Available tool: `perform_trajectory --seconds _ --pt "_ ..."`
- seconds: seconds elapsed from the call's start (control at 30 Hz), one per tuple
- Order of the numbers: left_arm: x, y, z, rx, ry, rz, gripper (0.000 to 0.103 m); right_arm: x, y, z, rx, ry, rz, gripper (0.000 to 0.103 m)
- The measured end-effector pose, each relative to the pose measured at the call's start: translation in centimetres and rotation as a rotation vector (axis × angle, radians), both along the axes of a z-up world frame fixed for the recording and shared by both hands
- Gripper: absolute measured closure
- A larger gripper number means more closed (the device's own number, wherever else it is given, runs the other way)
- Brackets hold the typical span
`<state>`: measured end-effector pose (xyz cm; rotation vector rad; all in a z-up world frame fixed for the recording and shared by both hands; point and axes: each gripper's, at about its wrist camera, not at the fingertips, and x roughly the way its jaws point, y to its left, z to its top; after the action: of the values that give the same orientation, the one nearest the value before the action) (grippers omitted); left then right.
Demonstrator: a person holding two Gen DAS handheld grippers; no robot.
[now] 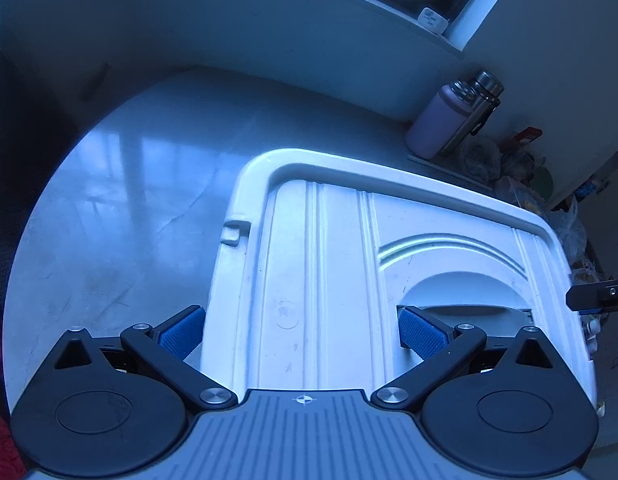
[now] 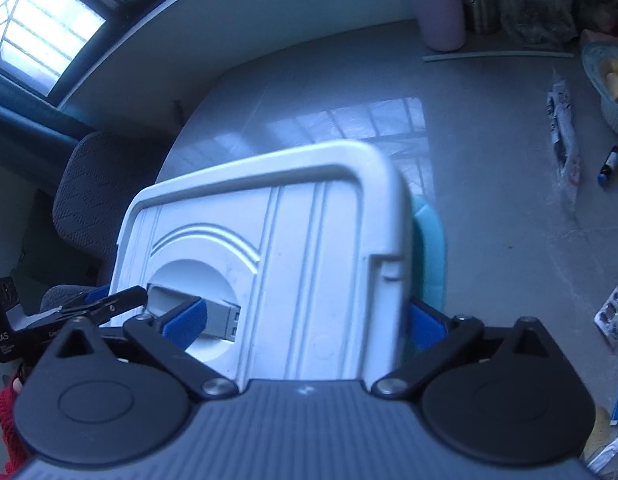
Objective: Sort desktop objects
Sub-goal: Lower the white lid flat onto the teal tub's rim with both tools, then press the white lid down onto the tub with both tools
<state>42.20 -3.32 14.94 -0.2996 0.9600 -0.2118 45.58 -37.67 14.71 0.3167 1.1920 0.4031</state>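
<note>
A white plastic box lid (image 1: 329, 264) with raised ribs and a recessed grey handle (image 1: 465, 312) fills the left wrist view. My left gripper (image 1: 303, 330) spans the lid's left half: one blue pad at the outer edge, the other in the handle recess, closed on it. In the right wrist view the same lid (image 2: 293, 240) sits over a teal box (image 2: 429, 256). My right gripper (image 2: 307, 322) grips the lid's right half, one pad on the handle (image 2: 213, 316), the other at the lid's outer edge. The left gripper's finger (image 2: 109, 302) shows beside it.
The grey desk (image 2: 349, 92) holds a lilac bottle (image 2: 437, 4), a steel flask (image 1: 475, 112), a bowl of food (image 2: 609, 80), a wrapped packet (image 2: 563, 140), a small blue-capped vial (image 2: 609, 164) and blister packs (image 2: 613, 316). A grey chair (image 2: 93, 192) stands at the left.
</note>
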Motion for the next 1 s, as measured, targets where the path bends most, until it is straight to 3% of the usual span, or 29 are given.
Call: perform_trajectory --seconds 0.43,0.73,0.9,1.0 --pt "-0.2 -1.2 0.9 0.067 0.003 -0.032 0.000 -2.3 -0.8 2.6 -0.177 -0.094 -0.060 0.000" --pt "-0.5 -1.7 3.1 0.175 -0.012 -0.060 0.000 -3.5 -0.4 1.9 -0.205 -0.041 -0.038 0.002" --pt "0.1 -1.6 3.4 0.202 0.049 -0.049 0.000 -4.0 0.7 1.4 -0.286 -0.029 0.003 0.011" --pt "0.3 -1.4 3.4 0.187 0.084 -0.048 0.000 -4.3 0.9 1.3 -0.300 -0.020 0.011 0.027"
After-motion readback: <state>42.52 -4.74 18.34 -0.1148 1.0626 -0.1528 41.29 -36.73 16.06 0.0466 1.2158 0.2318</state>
